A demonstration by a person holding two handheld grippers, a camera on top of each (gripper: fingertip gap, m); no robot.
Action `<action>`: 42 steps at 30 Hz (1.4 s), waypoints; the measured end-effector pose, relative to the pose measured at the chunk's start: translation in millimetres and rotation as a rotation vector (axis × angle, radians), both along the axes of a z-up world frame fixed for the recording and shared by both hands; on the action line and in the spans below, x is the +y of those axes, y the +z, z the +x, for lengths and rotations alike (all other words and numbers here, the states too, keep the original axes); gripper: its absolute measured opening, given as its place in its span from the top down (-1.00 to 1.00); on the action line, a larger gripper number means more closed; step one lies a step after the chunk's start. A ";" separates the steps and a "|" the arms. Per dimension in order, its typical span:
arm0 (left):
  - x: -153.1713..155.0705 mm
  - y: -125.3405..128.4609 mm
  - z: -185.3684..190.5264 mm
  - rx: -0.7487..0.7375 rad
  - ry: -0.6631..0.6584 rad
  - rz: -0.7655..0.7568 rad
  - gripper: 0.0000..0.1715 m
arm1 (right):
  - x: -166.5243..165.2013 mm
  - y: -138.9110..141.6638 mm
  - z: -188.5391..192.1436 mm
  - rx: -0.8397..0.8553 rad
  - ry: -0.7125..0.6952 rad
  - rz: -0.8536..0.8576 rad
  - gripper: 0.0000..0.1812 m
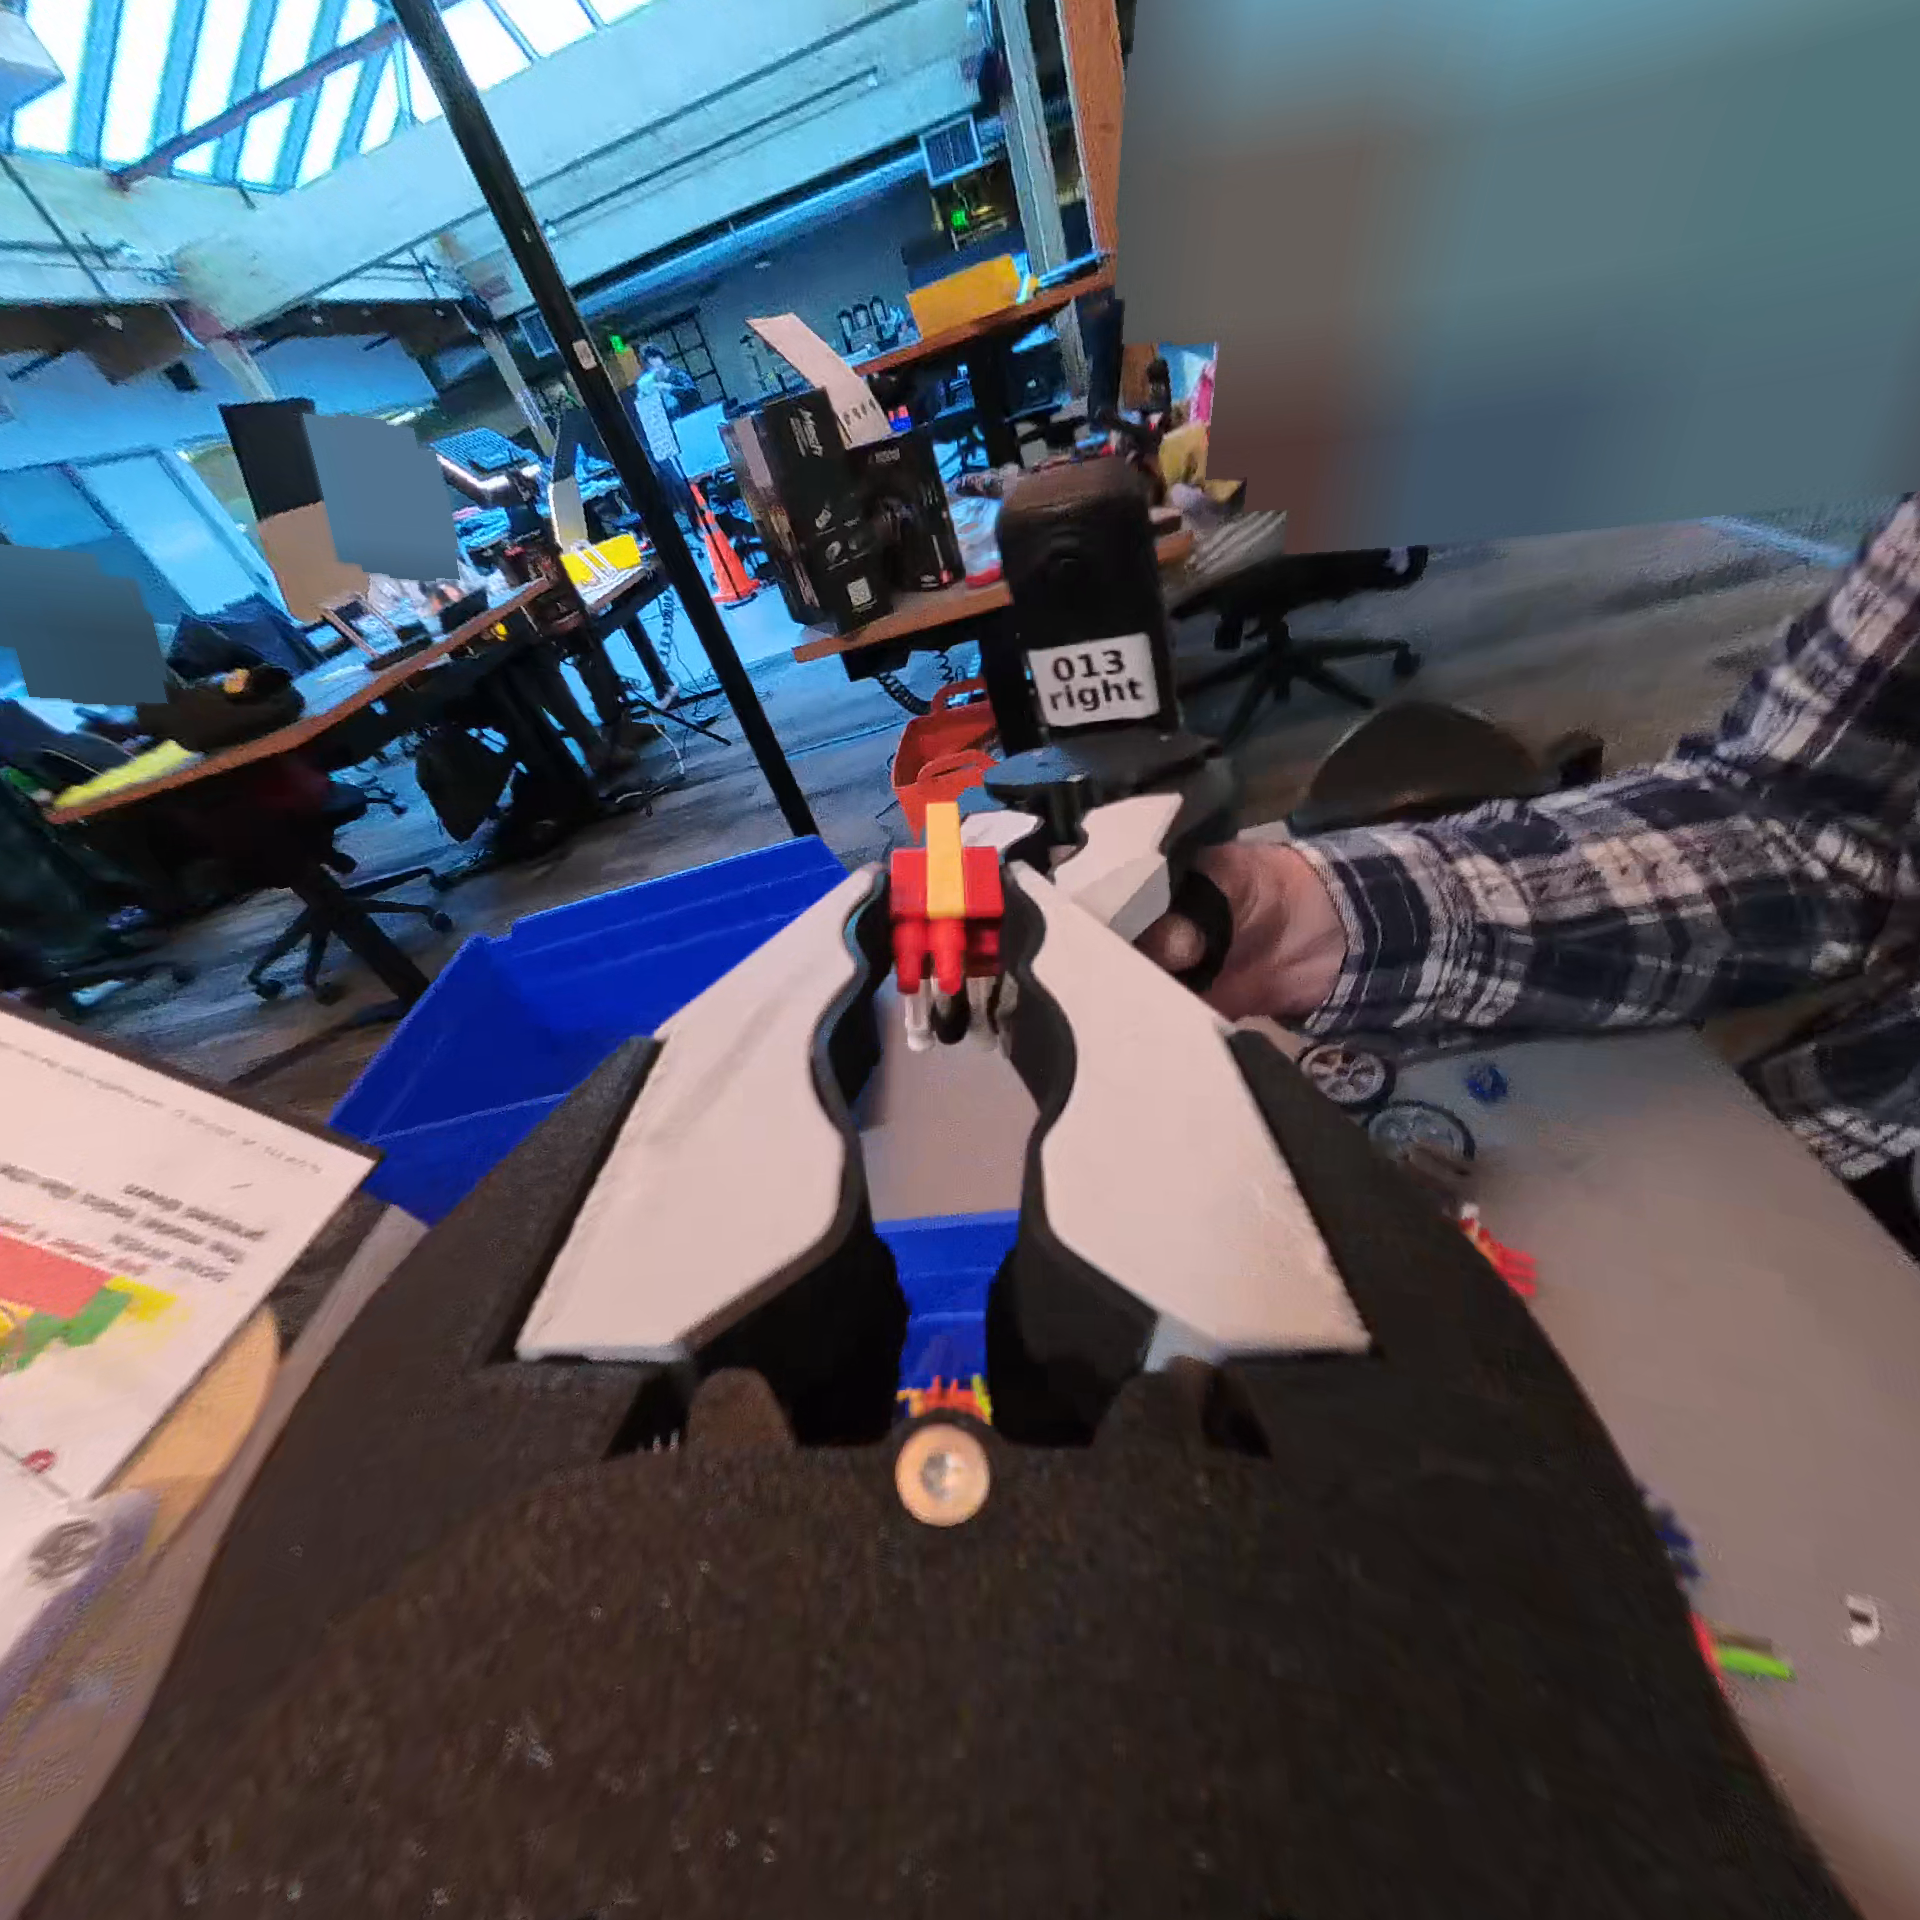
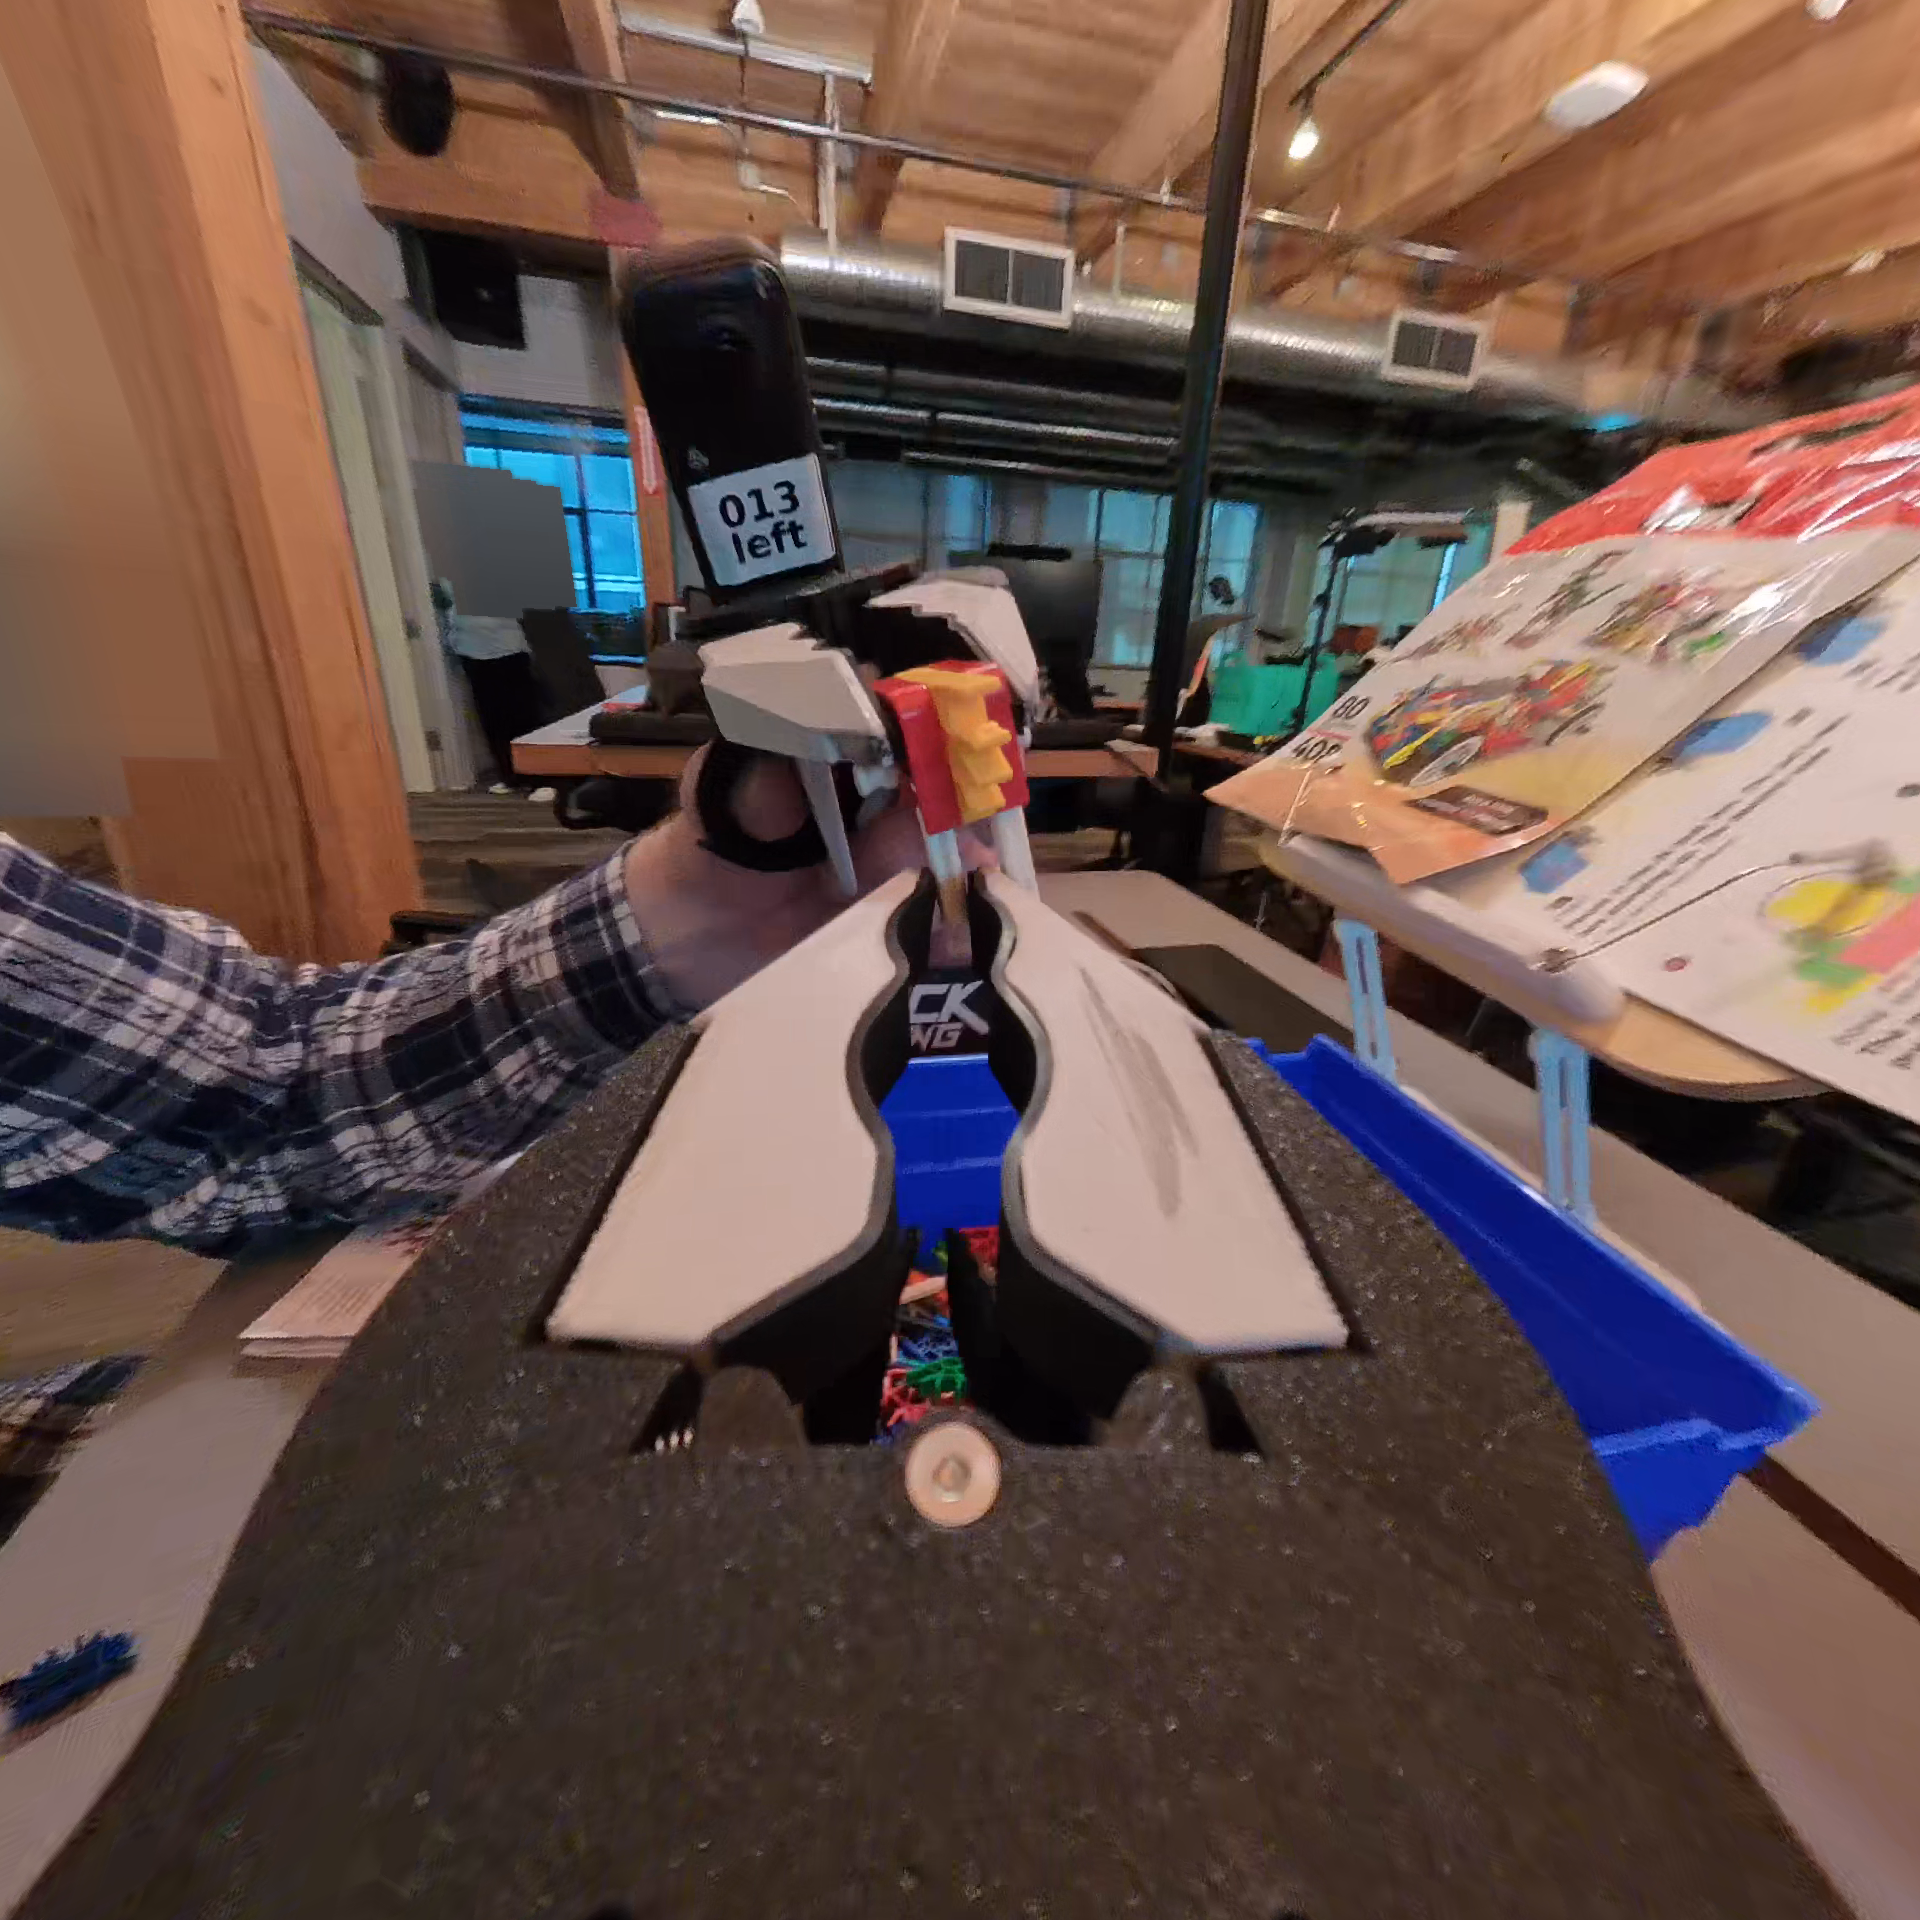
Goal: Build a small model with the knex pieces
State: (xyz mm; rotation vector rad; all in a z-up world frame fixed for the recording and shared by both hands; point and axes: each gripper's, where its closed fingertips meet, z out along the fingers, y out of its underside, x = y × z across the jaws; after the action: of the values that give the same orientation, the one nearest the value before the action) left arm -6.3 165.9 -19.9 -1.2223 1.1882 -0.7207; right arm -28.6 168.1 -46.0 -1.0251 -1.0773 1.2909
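- The left gripper is clamped on a small red-and-yellow toy build, its two tips pressing the red block from either side.
- White rods hang down from that build, between the tips.
- The right gripper is closed on one white rod at the bottom of the same build; the tips pinch the rod's lower end.
- In the right wrist view the left gripper sits far of the right one, holding the build from above and behind; a hand in a plaid sleeve holds its handle.
- In the left wrist view the right gripper shows just behind the build, held by a hand.
- The build is held in the air above a blue bin; coloured toy parts lie in the bin.
- Two small wheels lie on the grey table at right, near loose red and green parts.
- An instruction sheet rests tilted on a stand, right of the bin.
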 end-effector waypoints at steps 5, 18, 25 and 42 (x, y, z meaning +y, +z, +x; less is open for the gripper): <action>7.1 2.1 4.2 -0.144 -0.055 -0.136 0.80 | 4.0 5.9 5.5 0.036 -0.040 0.018 0.96; 10.6 1.3 1.2 -0.063 0.040 0.020 0.79 | 4.8 3.1 -7.3 0.039 0.031 -0.168 0.98; 16.0 -5.1 4.6 0.110 0.201 0.278 0.80 | 10.8 -1.2 -7.6 0.012 0.043 -0.268 0.97; -0.1 22.4 11.7 -0.233 -0.078 -0.187 0.80 | -10.0 21.0 4.7 0.054 0.056 -0.098 0.99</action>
State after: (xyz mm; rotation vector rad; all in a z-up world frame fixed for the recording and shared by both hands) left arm 5.3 165.7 2.5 -1.2127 0.9967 -1.0227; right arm -23.9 158.1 -25.0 -1.0332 -1.0165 1.4207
